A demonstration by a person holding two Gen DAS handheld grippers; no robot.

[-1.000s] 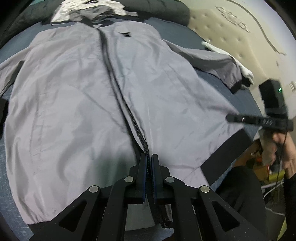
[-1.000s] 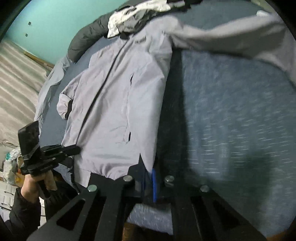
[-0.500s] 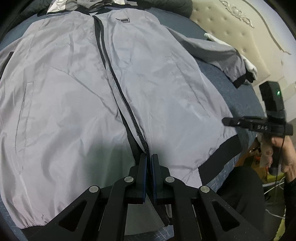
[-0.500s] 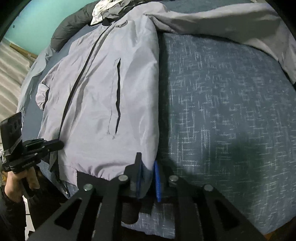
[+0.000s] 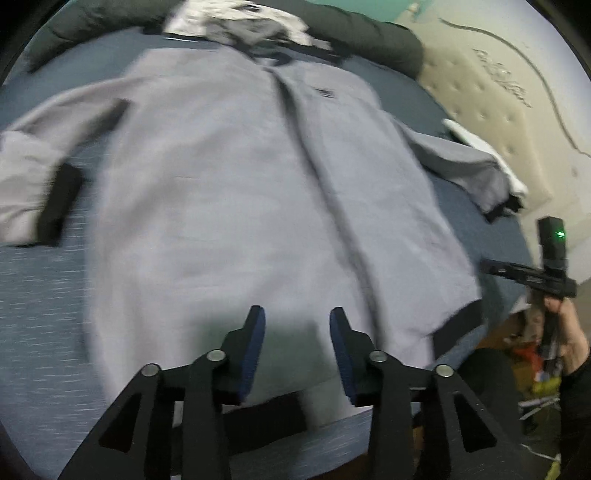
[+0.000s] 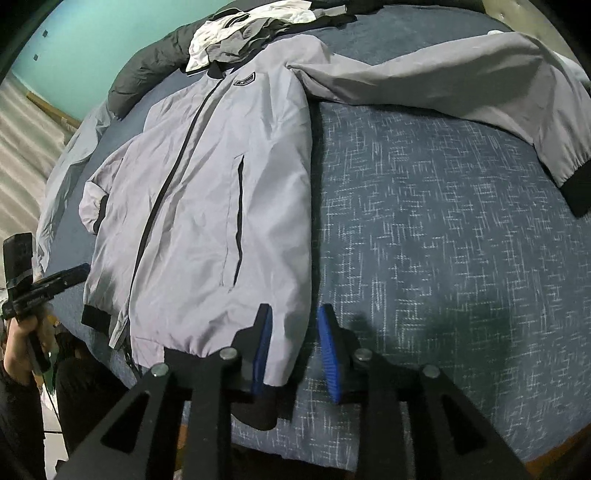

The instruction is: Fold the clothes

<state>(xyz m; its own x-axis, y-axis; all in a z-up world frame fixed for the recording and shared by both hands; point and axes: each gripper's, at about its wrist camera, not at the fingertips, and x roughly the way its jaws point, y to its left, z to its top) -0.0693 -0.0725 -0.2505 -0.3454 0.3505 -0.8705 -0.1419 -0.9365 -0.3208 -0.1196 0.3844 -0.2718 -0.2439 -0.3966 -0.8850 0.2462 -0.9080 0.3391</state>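
Observation:
A light grey zip jacket (image 5: 229,206) lies front-up and spread flat on the blue bed (image 5: 37,295). My left gripper (image 5: 295,317) hovers over its lower hem, left of the zipper. Its jaws are opening and nothing is between them. In the right wrist view the jacket (image 6: 221,206) shows its zipper and a side pocket. The hem's right corner lies loose between the jaws of my right gripper (image 6: 294,317). These jaws are opening too, and the pads do not press the cloth. One sleeve (image 6: 443,85) stretches out to the right.
A heap of white and grey clothes (image 6: 251,29) and a dark puffy cover (image 6: 147,70) lie at the bed's head. A padded headboard (image 5: 498,110) stands at the right. A person's hand (image 5: 569,332) holds the other gripper beyond the bed's edge. Bare blue bedding (image 6: 443,258) lies right of the jacket.
The left gripper has let go of the hem at the zipper, spread its jaws and moved left along the hem. The right jaws have widened off the hem corner.

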